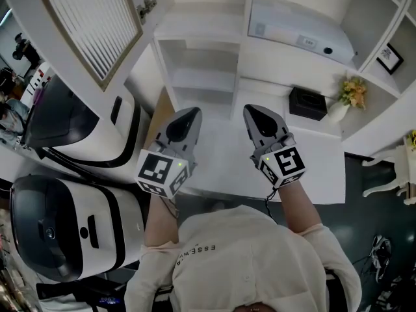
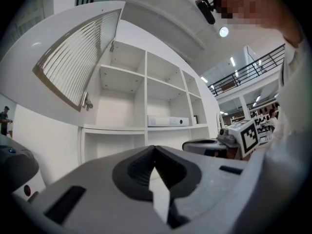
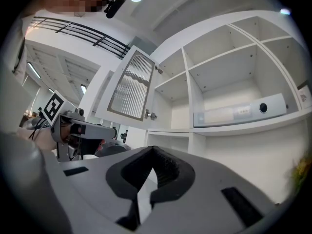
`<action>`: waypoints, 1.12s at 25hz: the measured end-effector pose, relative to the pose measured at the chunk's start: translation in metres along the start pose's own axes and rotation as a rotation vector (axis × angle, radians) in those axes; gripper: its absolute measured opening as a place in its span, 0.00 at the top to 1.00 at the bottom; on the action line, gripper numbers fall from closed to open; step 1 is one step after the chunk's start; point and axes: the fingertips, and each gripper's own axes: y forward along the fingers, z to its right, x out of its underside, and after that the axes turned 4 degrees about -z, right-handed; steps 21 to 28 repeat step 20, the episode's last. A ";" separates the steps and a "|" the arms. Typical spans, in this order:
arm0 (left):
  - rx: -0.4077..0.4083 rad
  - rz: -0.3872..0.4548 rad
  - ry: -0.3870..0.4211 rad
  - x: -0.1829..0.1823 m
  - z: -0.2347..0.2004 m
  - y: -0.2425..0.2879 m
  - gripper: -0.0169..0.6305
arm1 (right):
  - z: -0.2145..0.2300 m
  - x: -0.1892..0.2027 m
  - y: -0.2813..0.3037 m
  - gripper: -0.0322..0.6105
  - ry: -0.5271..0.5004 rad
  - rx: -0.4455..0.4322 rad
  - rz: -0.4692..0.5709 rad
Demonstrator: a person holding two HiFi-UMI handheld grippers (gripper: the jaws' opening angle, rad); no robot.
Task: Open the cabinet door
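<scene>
Hovering over the surface (image 1: 221, 164), left tool (image 1: 189, 113) & right tool (image 1: 254, 110) are both sitting closed, empty. Cabinet door (image 1: 91, 28) is hanging wide open at 10 o'clock, so the task is prob. wrapping up; nxt move is likely needing only a pull-back.

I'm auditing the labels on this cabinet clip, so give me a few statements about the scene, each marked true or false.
The louvered cabinet door stands swung open. True.
The left claw is clamped on the door's edge. False: it is shut on nothing, clear of the door.
The right claw is shut and empty. True.
The shelves behind the door are packed with books. False: the compartments there are bare.
The black box stands beside the vase of flowers. True.
</scene>
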 end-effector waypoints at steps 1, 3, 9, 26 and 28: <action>-0.002 0.002 -0.001 0.000 -0.001 0.001 0.97 | 0.000 0.001 0.001 0.93 0.000 0.001 -0.002; -0.004 0.009 -0.006 -0.001 -0.003 0.002 0.97 | 0.001 0.002 0.002 0.93 0.002 0.004 -0.005; -0.021 0.020 0.006 -0.006 -0.008 0.004 0.97 | 0.004 0.003 0.003 0.93 0.020 0.007 -0.007; -0.007 0.021 -0.024 -0.007 -0.007 0.009 0.97 | 0.004 0.008 -0.001 0.93 0.013 -0.005 -0.023; -0.007 0.021 -0.024 -0.007 -0.007 0.009 0.97 | 0.004 0.008 -0.001 0.93 0.013 -0.005 -0.023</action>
